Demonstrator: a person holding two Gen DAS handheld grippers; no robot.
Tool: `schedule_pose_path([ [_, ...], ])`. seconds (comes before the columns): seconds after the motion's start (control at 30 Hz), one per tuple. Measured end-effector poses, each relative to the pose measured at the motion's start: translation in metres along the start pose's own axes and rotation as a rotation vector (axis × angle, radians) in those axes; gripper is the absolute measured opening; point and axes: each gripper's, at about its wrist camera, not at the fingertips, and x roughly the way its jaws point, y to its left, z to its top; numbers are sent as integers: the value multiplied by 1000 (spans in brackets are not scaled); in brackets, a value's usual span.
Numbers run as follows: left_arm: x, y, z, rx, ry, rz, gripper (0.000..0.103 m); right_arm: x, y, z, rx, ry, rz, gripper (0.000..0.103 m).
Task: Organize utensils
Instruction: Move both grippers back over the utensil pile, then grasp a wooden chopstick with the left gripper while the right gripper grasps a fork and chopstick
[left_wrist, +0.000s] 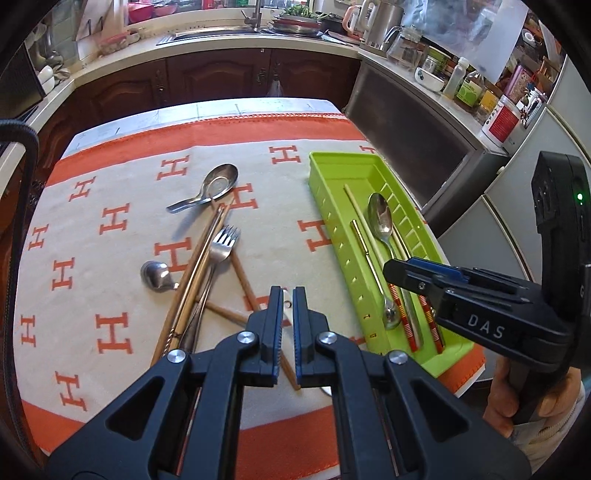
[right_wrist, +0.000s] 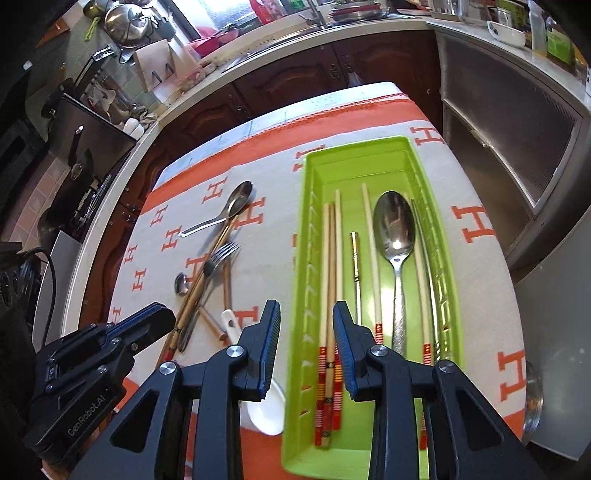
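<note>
**Spoons and chopsticks, some in the green tray, some still on the cloth**

The cloth (left_wrist: 110, 206) is white and orange, with big orange "H" letters all over it. The right gripper (right_wrist: 306, 347) has "DAS" written on its side in the left view. The left gripper (left_wrist: 287, 325) has "GenRobot.AI" on its body in the right view.

The green tray (right_wrist: 413, 147) lies on the right side of the cloth, with its long side running away from the cameras. Inside it, a big spoon (right_wrist: 393, 229) lies along the tray, bowl at the far end. Chopsticks (right_wrist: 328, 280) lie beside it the same way, red striped ends near the cameras.

On the cloth to the left of the tray is a messy pile. A fork (left_wrist: 221, 245) points its teeth away. Brown chopsticks (left_wrist: 195, 280) cross over it. Two metal spoons and a white spoon (right_wrist: 258, 398) lie there too.

The left gripper's tongs are nearly together and hold nothing. The right gripper's tongs are apart, above the chopsticks in the tray, not pressing them.
</note>
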Motion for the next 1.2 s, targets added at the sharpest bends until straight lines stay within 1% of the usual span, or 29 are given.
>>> schedule_pose_path([
  [0.3,-20,25,-12,-32,-25,12,2,-7,49,-16,-77,11,26,30],
  [0.47,-26,50,-16,-78,-25,37,2,0,80,-19,-120,35,49,30],
  [0.67,-26,81,-23,-135,-17,77,2,12,108,-17,-179,64,65,30],
  [0.77,-22,95,-28,-157,-13,98,2,19,119,-17,-198,71,72,30],
  [0.93,-11,113,-36,-180,16,118,2,29,128,-16,-220,89,76,30],
  [1.2,3,132,-40,-207,37,114,2,49,133,-9,-221,107,80,30],
])
